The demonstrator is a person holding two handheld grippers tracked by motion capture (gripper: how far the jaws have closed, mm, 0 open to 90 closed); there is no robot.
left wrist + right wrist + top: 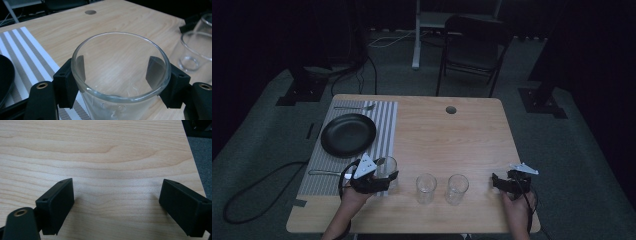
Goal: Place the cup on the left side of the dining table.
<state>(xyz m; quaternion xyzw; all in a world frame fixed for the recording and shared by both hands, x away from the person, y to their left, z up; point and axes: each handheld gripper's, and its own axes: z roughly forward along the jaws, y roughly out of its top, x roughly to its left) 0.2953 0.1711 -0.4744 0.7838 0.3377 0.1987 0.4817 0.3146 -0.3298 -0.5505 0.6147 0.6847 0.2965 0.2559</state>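
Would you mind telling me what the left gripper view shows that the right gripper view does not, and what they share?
Left gripper view alone: a clear glass between the left claw jaws, which sit against its sides, plus the striped placemat, the edge of a black plate and two more glasses.
Right gripper view alone: the open right claw with nothing between its jaws, and grey floor past the table edge.
Both: the light wooden table.

Three clear drinking glasses stand upright in a row across the lower middle of the high view. The left glass (388,167) sits at the striped placemat's edge, clasped on both sides by black jaws. The middle glass (425,187) and right glass (457,188) stand free, near each other.
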